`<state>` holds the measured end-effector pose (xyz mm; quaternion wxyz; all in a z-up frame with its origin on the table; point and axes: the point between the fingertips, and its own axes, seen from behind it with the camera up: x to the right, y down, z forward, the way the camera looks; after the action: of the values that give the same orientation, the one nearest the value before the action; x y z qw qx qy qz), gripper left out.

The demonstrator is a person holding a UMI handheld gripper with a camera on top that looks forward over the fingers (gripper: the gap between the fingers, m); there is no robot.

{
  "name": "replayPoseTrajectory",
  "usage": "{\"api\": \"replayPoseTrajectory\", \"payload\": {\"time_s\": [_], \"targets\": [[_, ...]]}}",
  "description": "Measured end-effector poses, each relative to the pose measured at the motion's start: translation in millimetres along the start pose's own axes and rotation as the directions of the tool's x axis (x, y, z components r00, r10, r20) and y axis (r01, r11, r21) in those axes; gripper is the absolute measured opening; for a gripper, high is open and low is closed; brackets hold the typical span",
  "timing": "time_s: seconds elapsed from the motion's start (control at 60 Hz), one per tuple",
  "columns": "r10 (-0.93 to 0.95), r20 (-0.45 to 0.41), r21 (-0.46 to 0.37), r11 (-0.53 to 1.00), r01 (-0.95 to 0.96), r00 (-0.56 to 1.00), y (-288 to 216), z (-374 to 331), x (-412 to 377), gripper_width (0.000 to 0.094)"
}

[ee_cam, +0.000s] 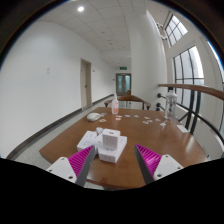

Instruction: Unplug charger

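You have a long brown wooden table ahead. Near you on it sit a white power strip with charger and a white box; a bottle and small scattered items stand farther along.

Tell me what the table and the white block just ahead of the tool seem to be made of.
The long brown table looks like wood or wood veneer, semi-gloss: warm tone, soft window reflections. The white boxy charger block looks like matte plastic, though that is uncertain. The tool is open, fingers either side of the block.
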<state>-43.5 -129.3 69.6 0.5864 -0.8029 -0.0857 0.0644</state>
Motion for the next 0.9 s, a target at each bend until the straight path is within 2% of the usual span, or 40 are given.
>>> {"api": "replayPoseTrajectory", "payload": {"time_s": [0.117,0.25,0.267,0.333,0.35,0.367,0.383,0.483,0.567,0.667,0.717,0.783,0.833,0.9], "targets": [[-0.038,0.009,0.0,0.999,0.038,0.999,-12,43,-18,0.0817],[-0.028,-0.053,-0.01,1.0,0.028,0.998,-14,83,-8,0.0802],[-0.024,-0.059,-0.01,1.0,0.024,0.998,-14,86,-7,0.0831],[-0.012,-0.071,-0.021,1.0,0.01,0.997,-8,98,-4,0.0371],[0.001,-0.071,-0.005,1.0,-0.001,0.997,-10,99,-4,0.0367],[0.018,-0.073,0.011,1.0,-0.017,0.997,-12,100,-4,0.0414],[0.029,-0.076,0.016,0.999,-0.028,0.997,-12,100,-3,0.0333],[0.046,-0.082,0.027,0.999,-0.044,0.996,-10,98,-1,0.022],[0.08,-0.094,0.035,0.996,-0.077,0.992,-12,101,1,0.0175],[0.062,-0.112,0.04,0.998,-0.058,0.992,-18,98,2,0.0171],[0.074,-0.097,0.121,0.991,-0.062,0.992,-53,81,-2,0.0171],[0.026,-0.128,0.245,0.97,0.006,0.991,-122,56,4,0.017],[0.021,-0.125,0.293,0.956,0.017,0.992,-149,30,9,0.0169],[0.028,-0.116,0.305,0.952,0.008,0.993,-167,14,19,0.017]]}}
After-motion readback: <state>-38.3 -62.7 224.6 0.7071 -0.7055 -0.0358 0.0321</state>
